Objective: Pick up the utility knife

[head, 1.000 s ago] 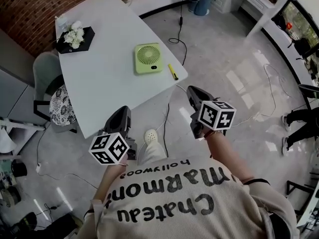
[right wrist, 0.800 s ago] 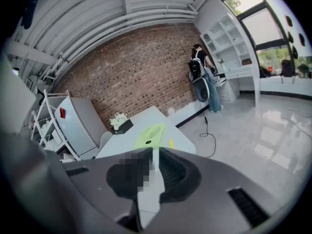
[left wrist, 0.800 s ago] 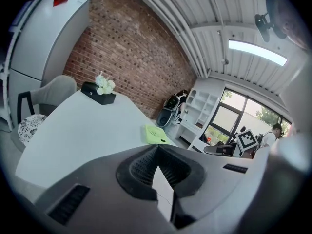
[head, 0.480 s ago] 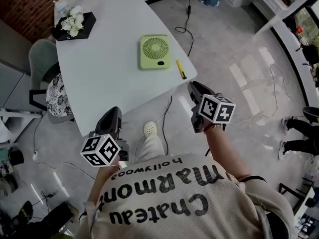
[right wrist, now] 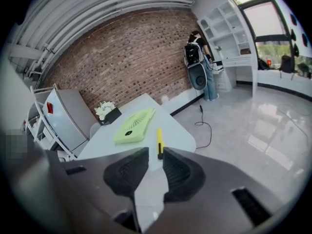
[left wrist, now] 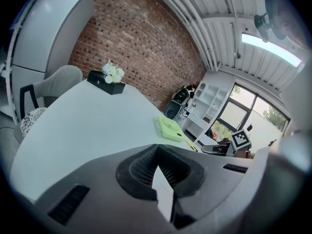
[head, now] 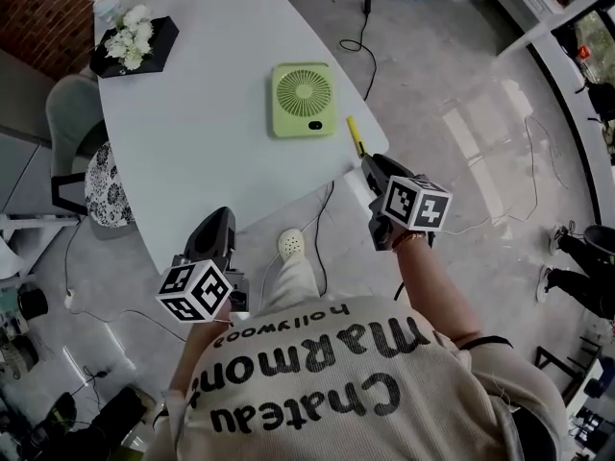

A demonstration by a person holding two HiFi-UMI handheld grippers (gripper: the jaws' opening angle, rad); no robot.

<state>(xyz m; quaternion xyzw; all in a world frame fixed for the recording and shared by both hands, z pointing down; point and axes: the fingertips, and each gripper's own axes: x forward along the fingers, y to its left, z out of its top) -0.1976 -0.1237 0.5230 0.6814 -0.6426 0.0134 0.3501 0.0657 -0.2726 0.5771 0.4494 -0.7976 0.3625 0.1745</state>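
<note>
Right claw [head: 369, 162], opening and empty, aims at yellow utility knife [head: 356, 137] mid-frame; best straddle its body squarely. Left claw [head: 220, 217] closed.

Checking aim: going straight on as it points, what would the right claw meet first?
Most likely the yellow utility knife on the table; the right claw is opening, the knife's near end about at its tips, ungripped.

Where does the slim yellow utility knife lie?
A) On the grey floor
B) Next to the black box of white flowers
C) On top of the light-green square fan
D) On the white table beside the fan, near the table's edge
D: the head view shows the slim yellow utility knife flat on the white table, just beside the light-green square fan and close to the table's edge.
</note>
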